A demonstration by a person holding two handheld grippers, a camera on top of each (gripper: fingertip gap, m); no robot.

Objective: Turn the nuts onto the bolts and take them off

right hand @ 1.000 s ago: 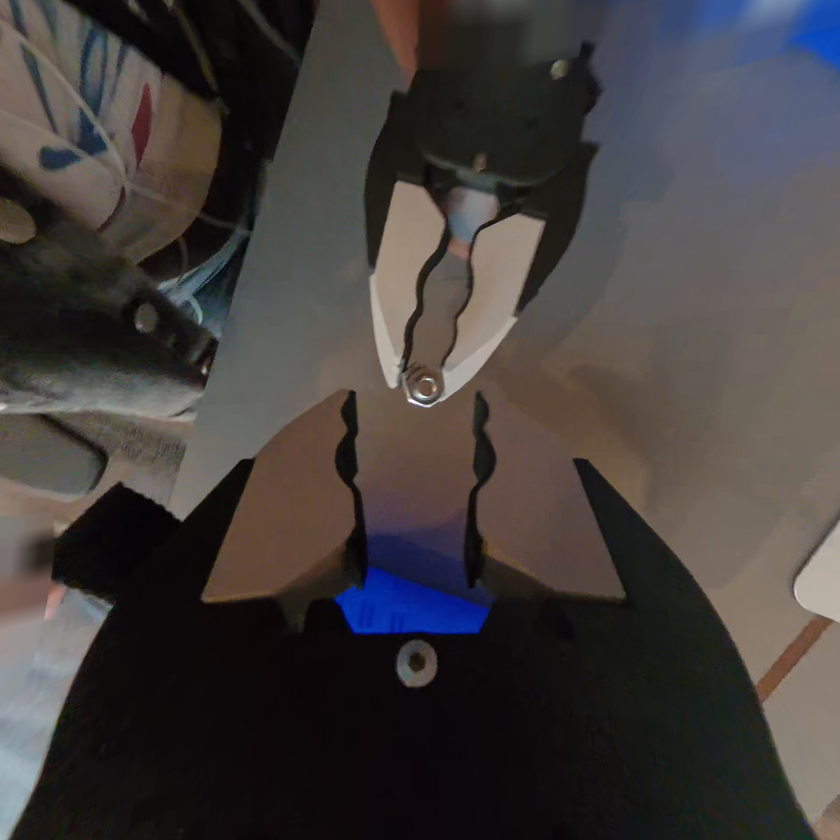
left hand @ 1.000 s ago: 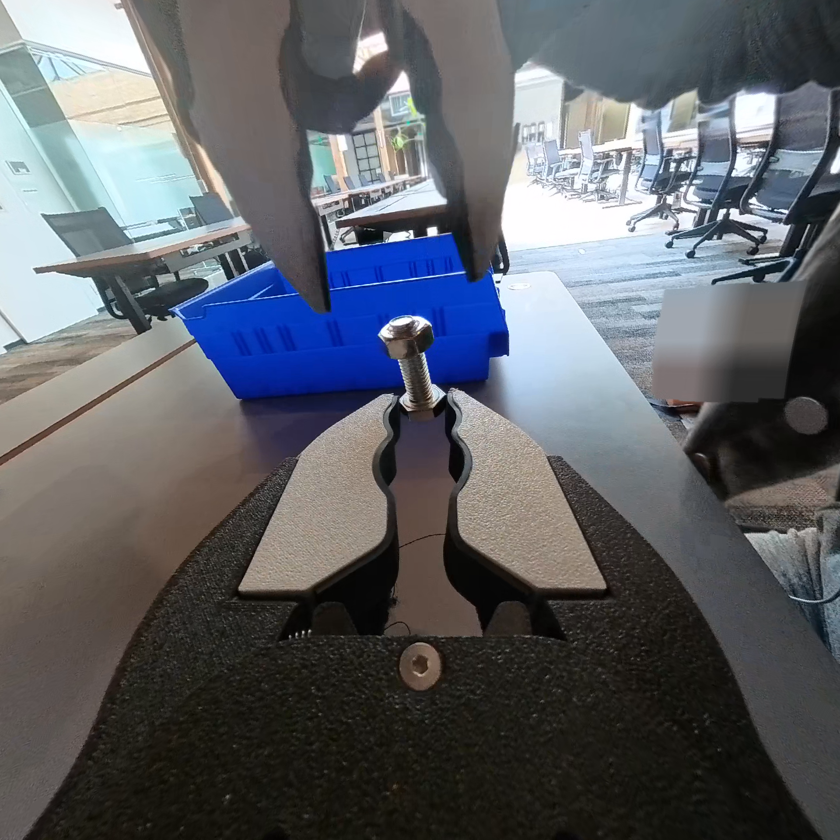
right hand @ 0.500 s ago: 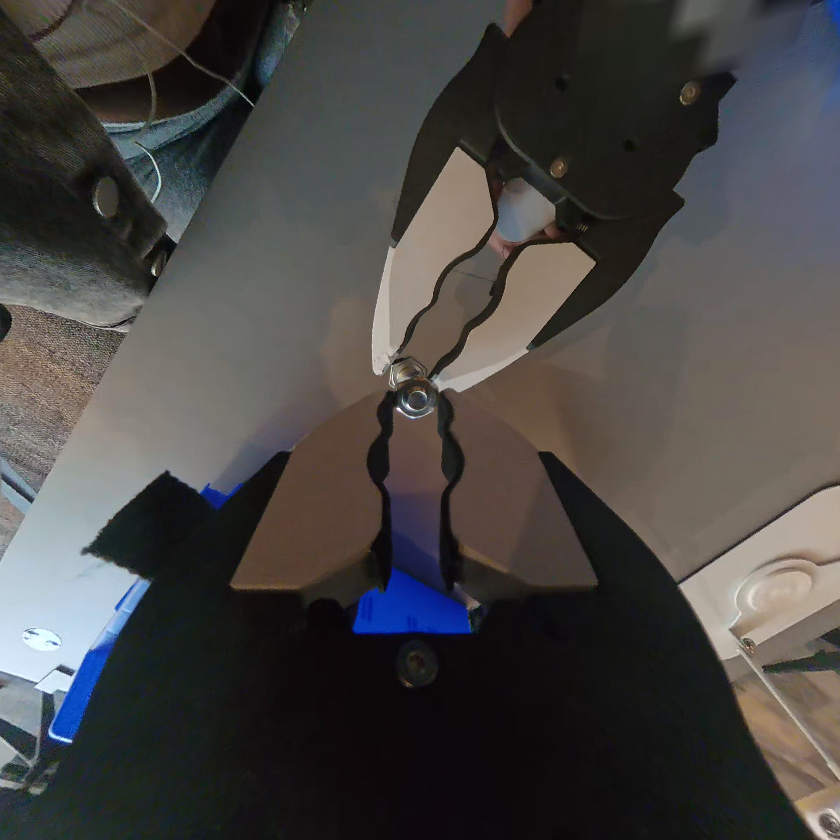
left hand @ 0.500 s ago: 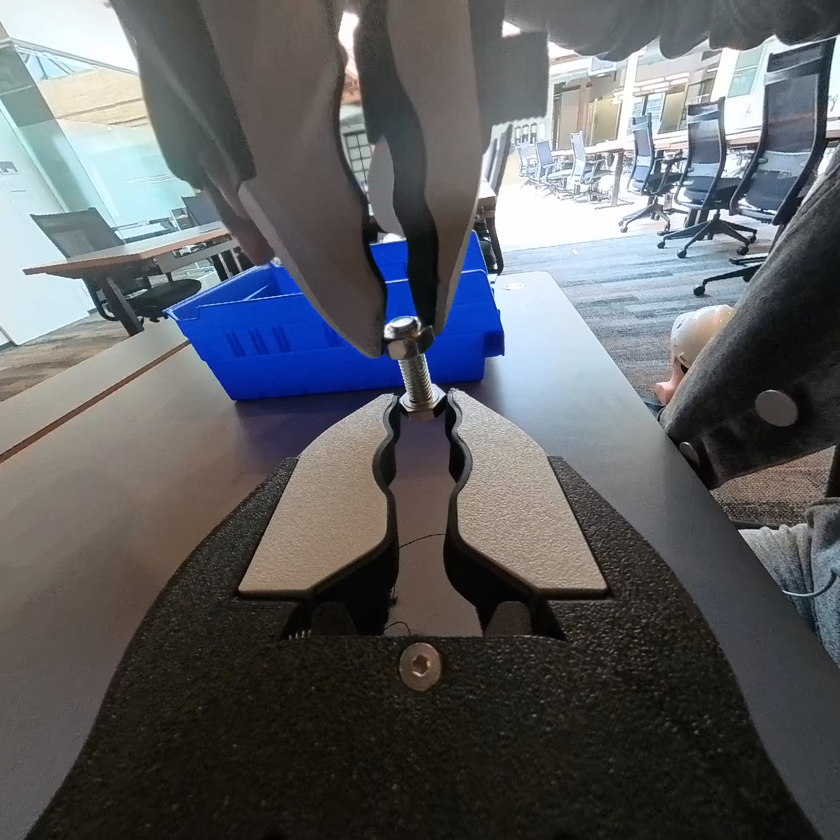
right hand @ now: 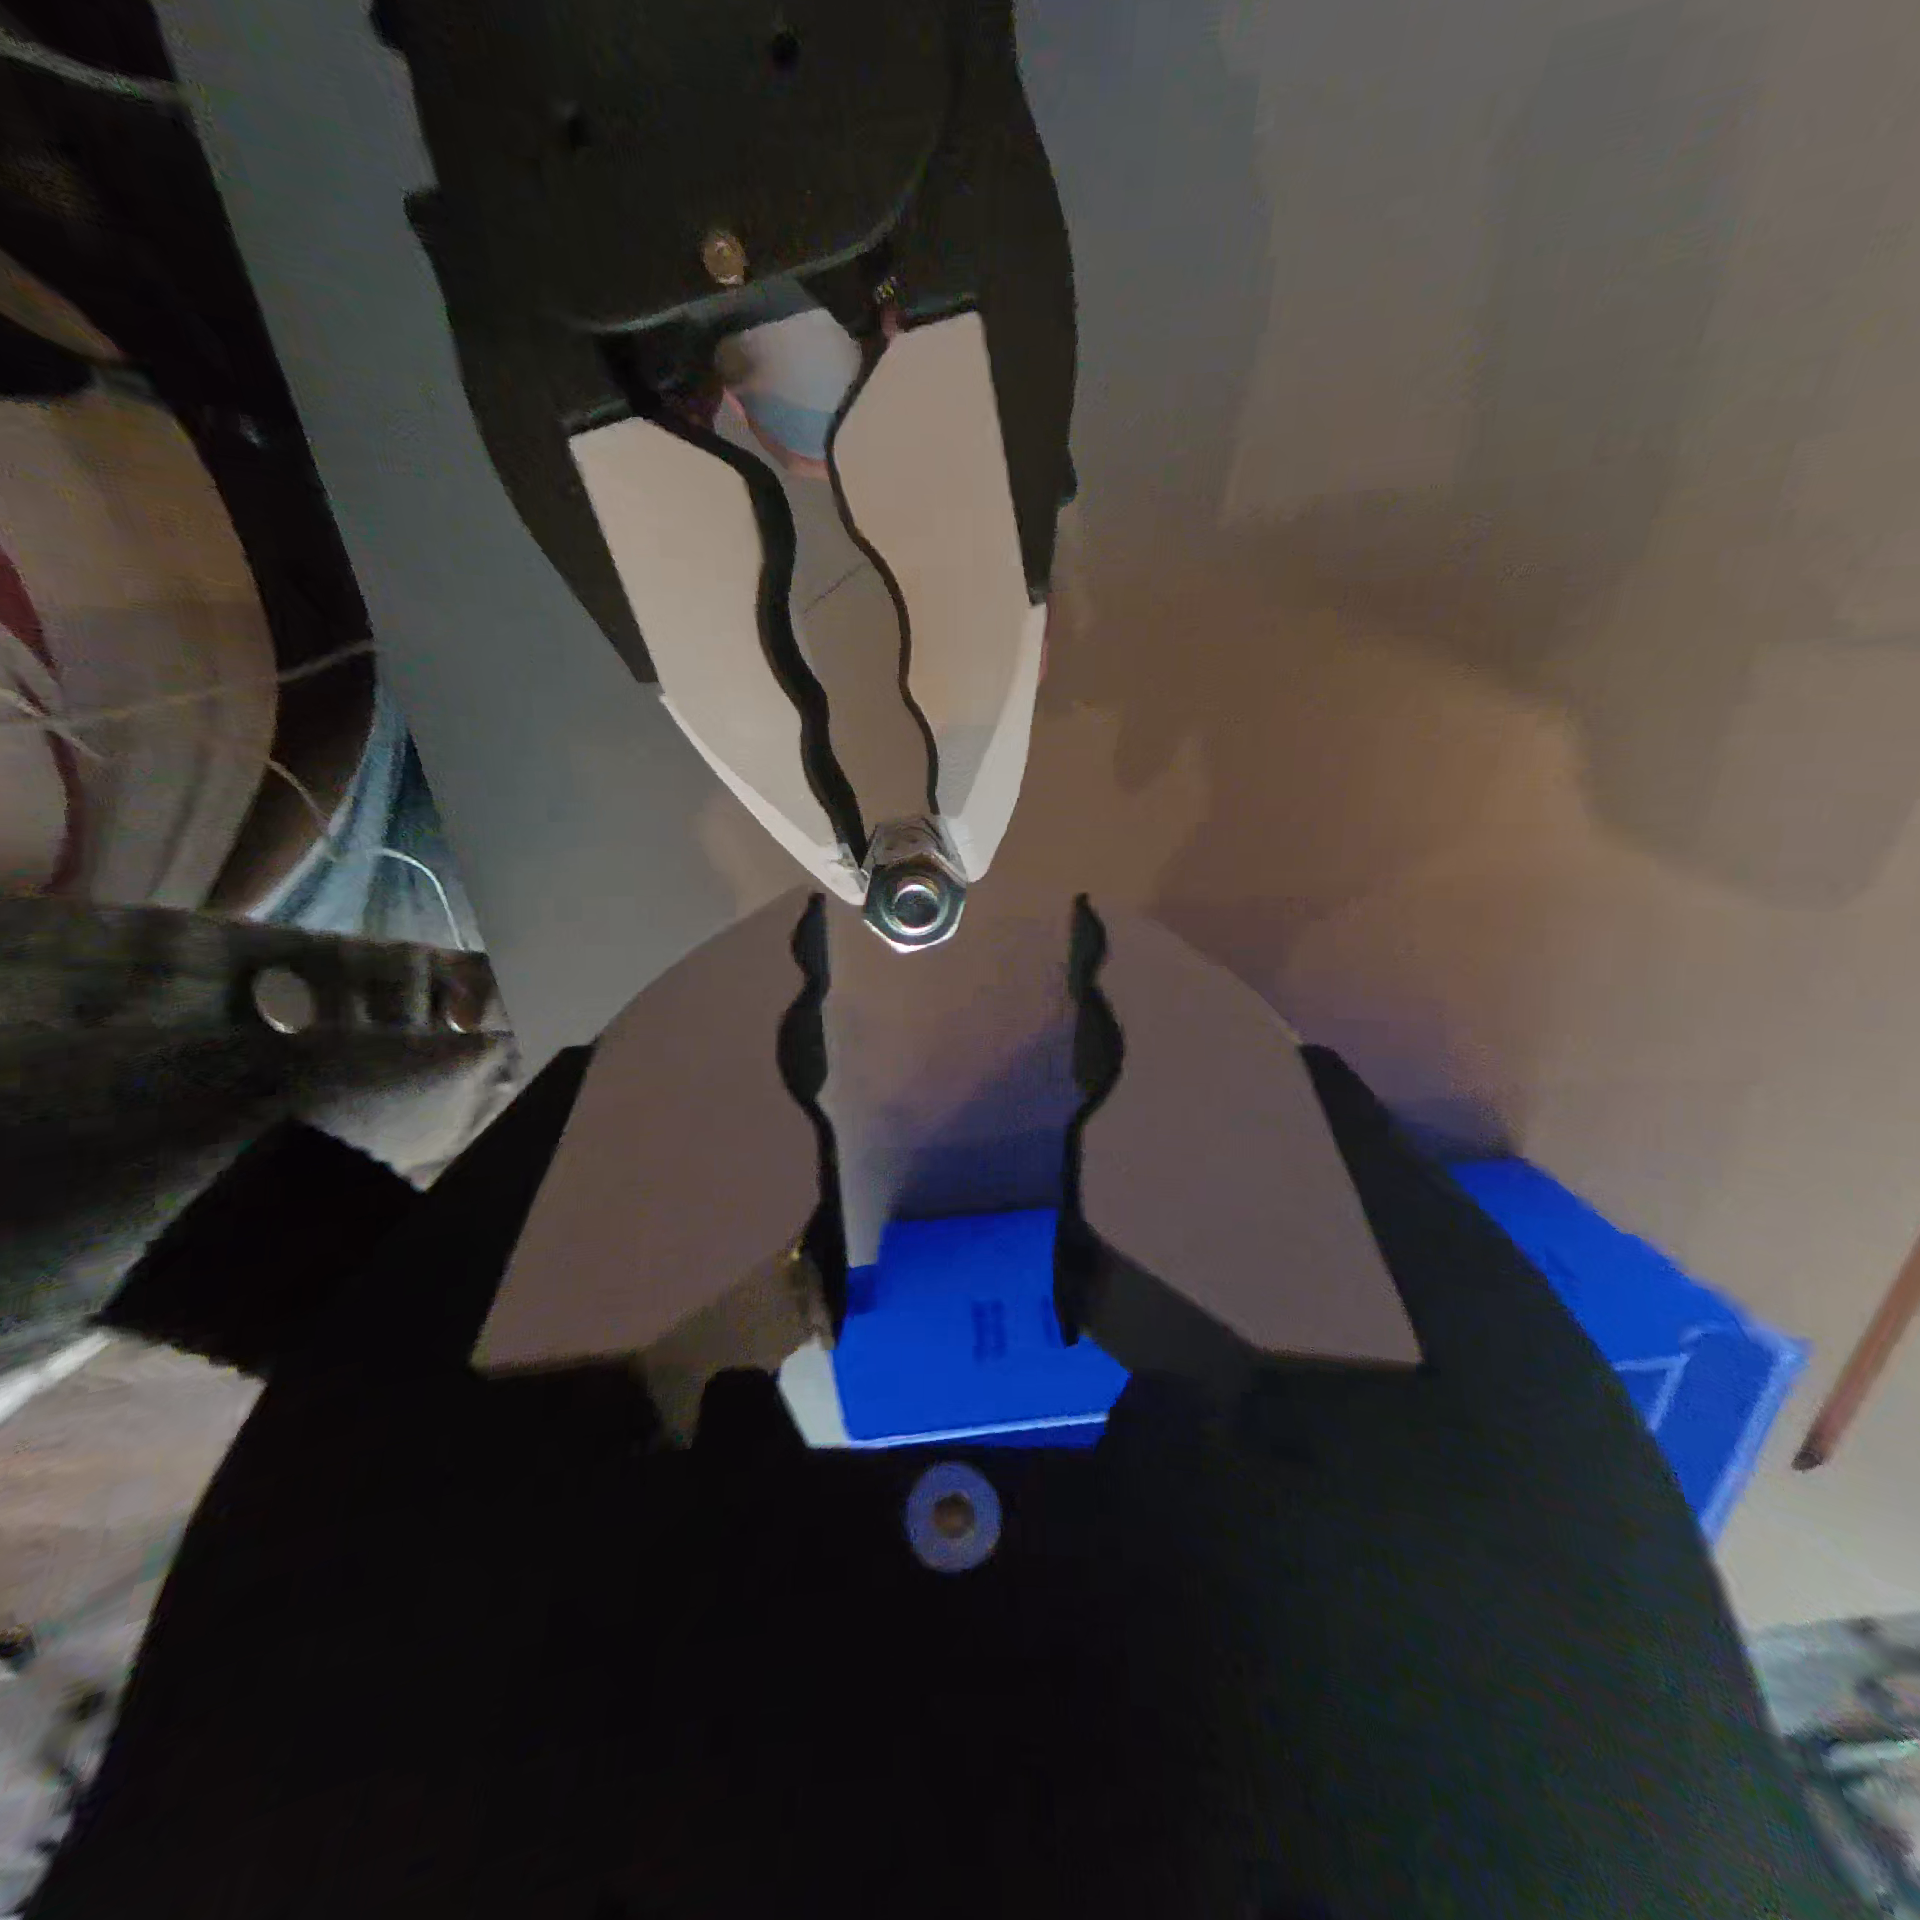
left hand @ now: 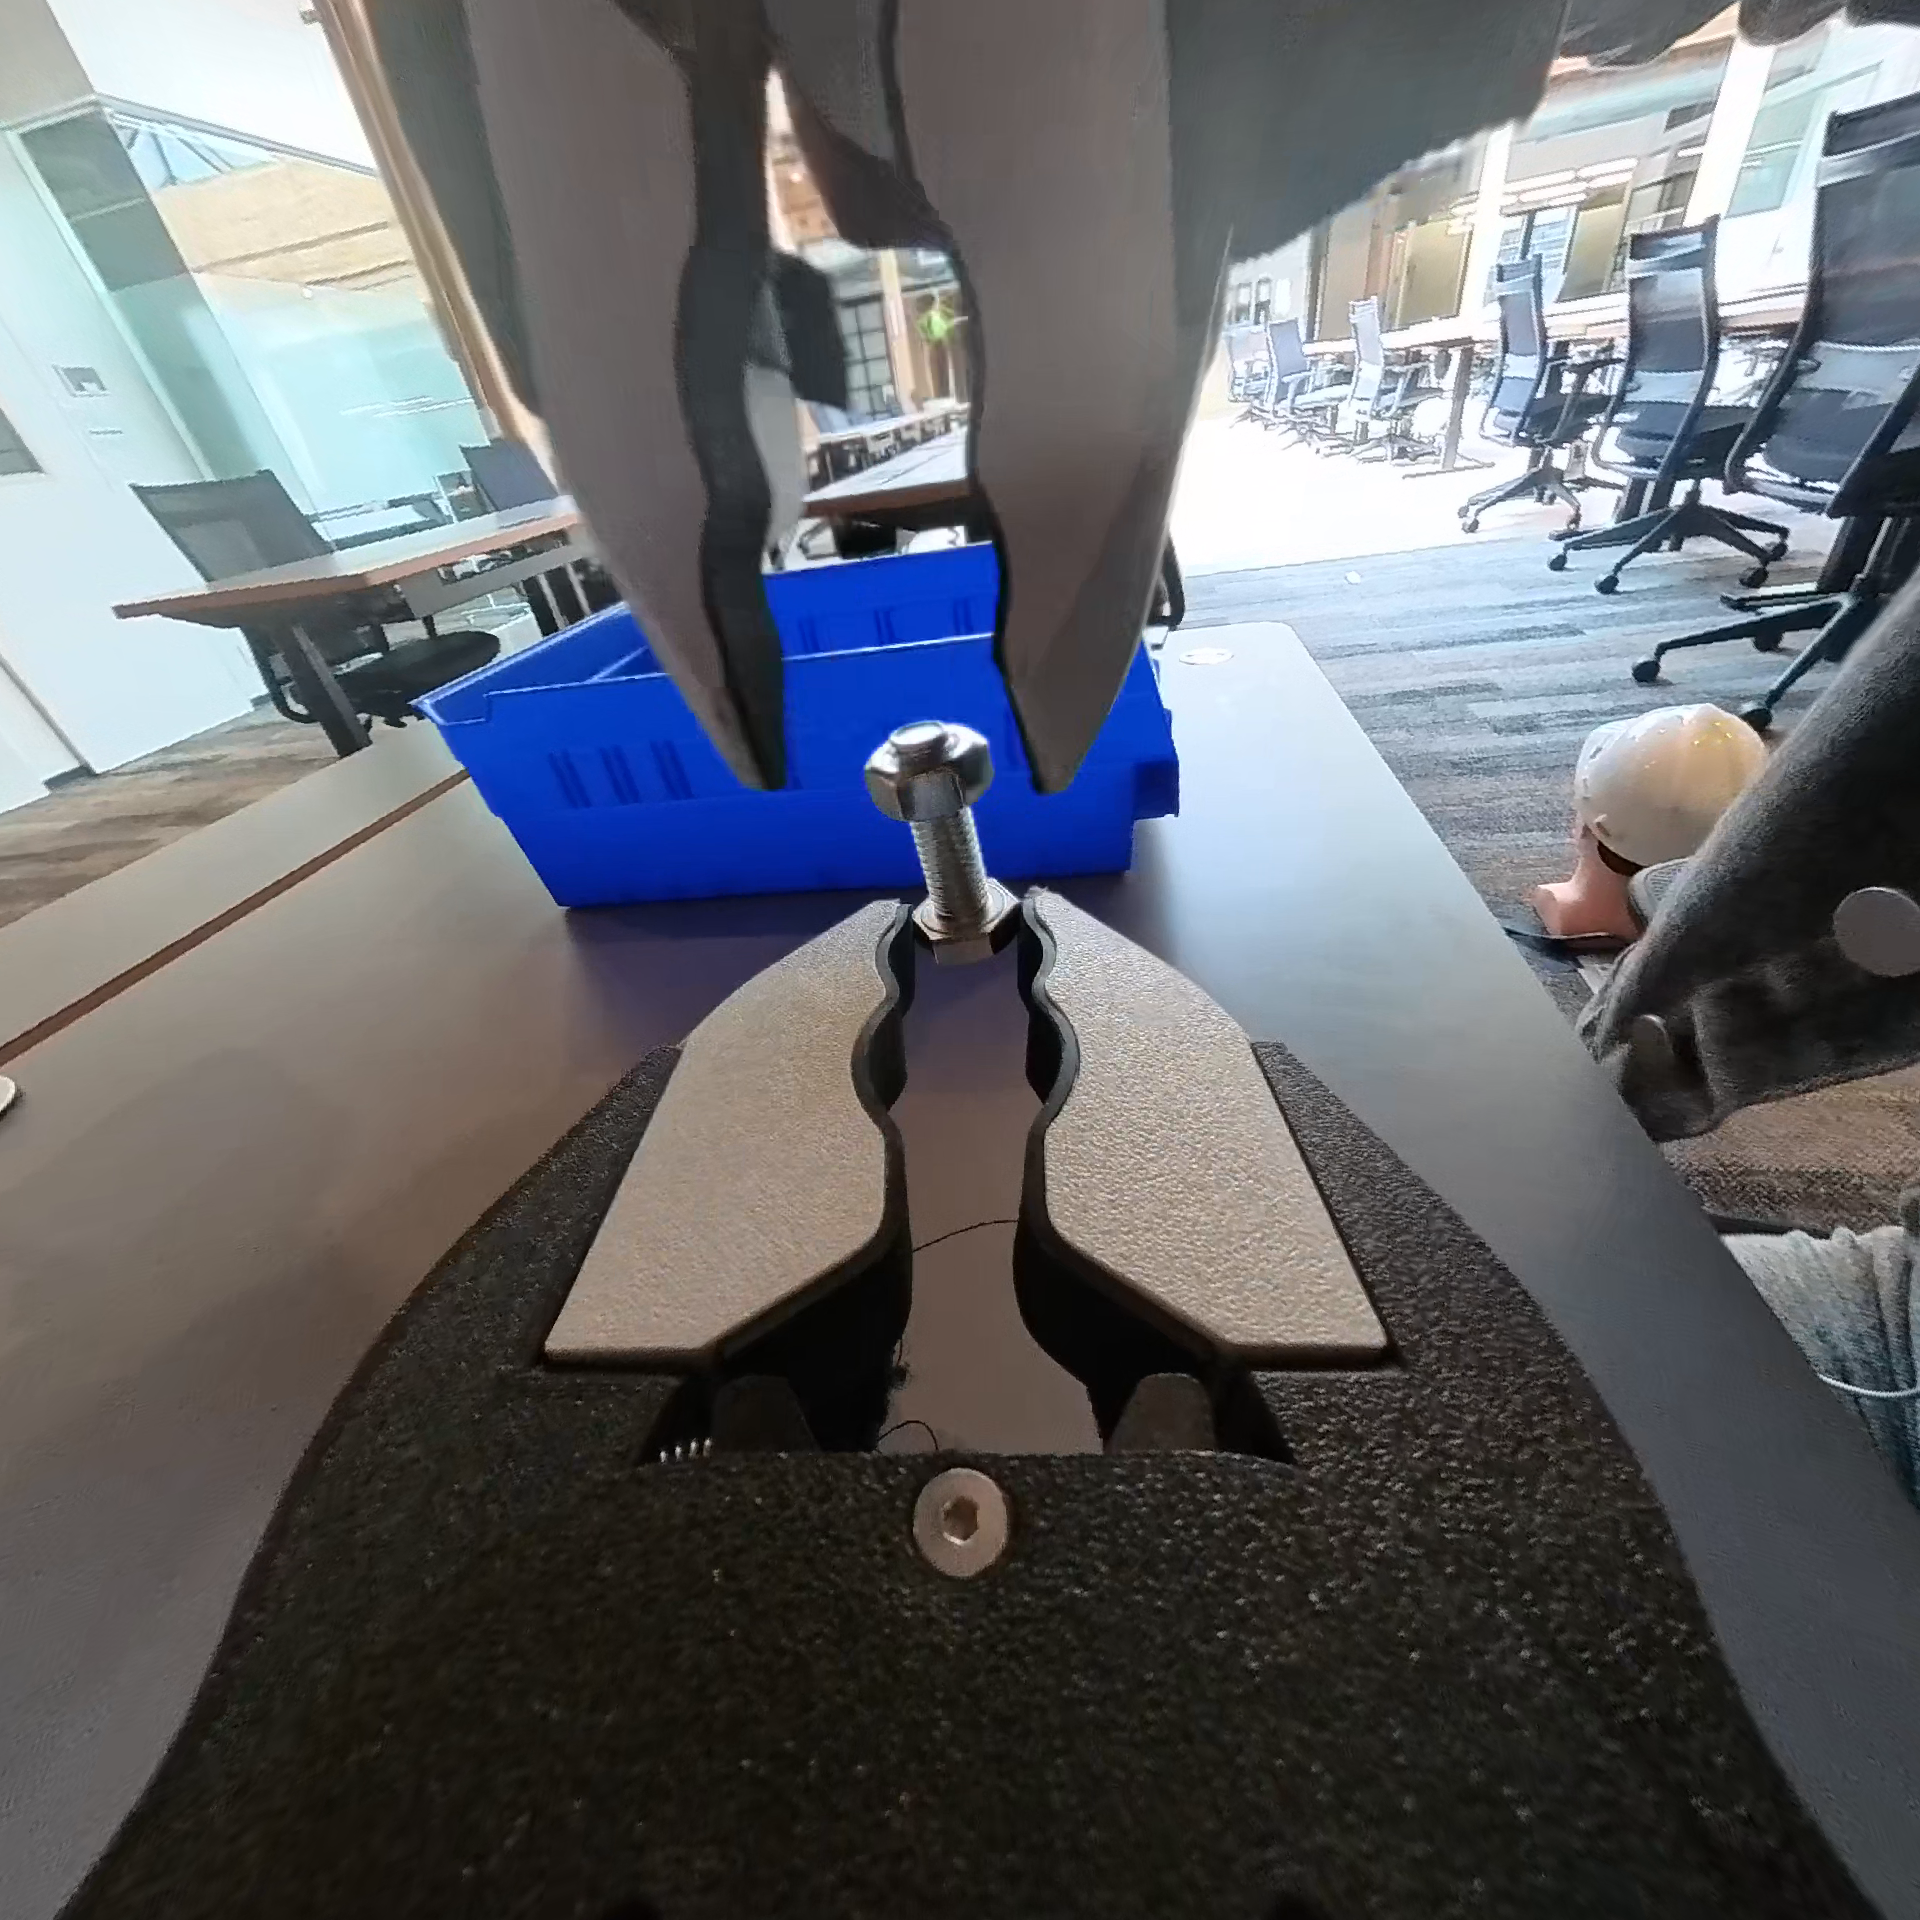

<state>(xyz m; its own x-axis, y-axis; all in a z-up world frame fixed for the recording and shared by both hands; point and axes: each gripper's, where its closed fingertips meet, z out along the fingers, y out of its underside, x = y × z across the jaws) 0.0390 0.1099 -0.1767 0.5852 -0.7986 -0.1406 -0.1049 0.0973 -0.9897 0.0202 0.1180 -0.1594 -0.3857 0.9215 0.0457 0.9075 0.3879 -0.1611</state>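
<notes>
A steel bolt (left hand: 945, 854) stands upright on the dark table (left hand: 312, 1039), thread up. My left gripper (left hand: 961, 927) is shut on the bolt's hex head at its base. A steel nut (left hand: 928, 767) sits at the top of the thread. My right gripper (left hand: 904, 774) hangs down from above, open, one fingertip on each side of the nut without touching it. In the right wrist view, looking down, the nut (right hand: 914, 906) lies just ahead of my open right gripper (right hand: 945, 914), and the left gripper (right hand: 909, 847) holds the bolt from the far side.
A blue plastic bin (left hand: 644, 790) stands on the table just behind the bolt; it also shows in the right wrist view (right hand: 1558, 1299). A person's dark sleeve (left hand: 1766, 914) is at the right table edge. Office chairs (left hand: 1683, 416) and desks stand beyond. The grippers are tip to tip, or close to it.
Half a second ago my right gripper was shut on the nut; it has now let go and opened, still around the nut. The left gripper and bolt have not moved.
</notes>
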